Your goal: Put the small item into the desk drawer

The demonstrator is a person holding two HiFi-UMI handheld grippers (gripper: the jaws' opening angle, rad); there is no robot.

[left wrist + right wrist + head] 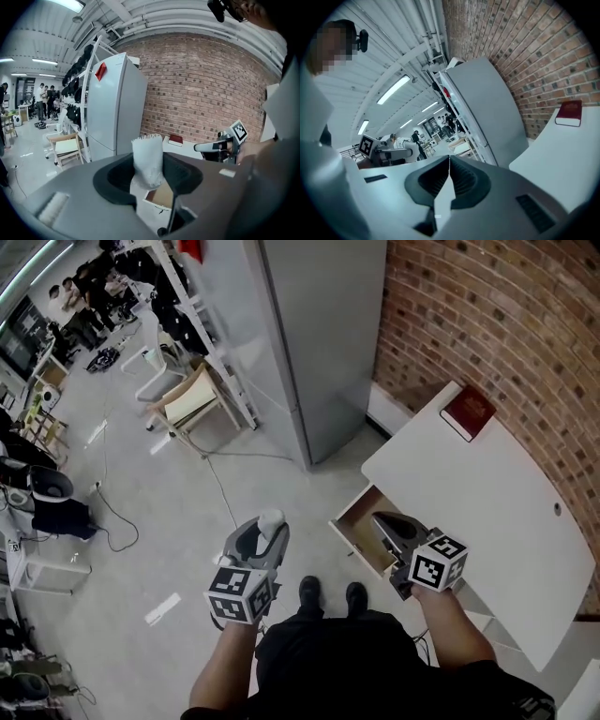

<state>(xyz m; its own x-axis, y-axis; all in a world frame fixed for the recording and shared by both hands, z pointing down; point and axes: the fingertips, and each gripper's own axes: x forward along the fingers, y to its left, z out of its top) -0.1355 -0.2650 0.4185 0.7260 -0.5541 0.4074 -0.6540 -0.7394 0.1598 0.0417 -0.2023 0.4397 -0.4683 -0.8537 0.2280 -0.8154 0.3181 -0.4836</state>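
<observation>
A: Left gripper (pixel 263 532) clamps the item (pixel 148 157), well left of the drawer (pixel 360 523), over floor (pixel 178 521). Risk?

B: If the pinch slackens, it drops short. Right gripper (pixel 380 518), clenched empty by the drawer, may block entry.

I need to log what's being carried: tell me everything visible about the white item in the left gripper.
The white item is a small, soft-looking roll, fuzzy like cloth, with a frayed top edge. It stands upright, clamped in the left gripper, its top poking above the jaws. It hangs over the floor, short of the open drawer.
</observation>
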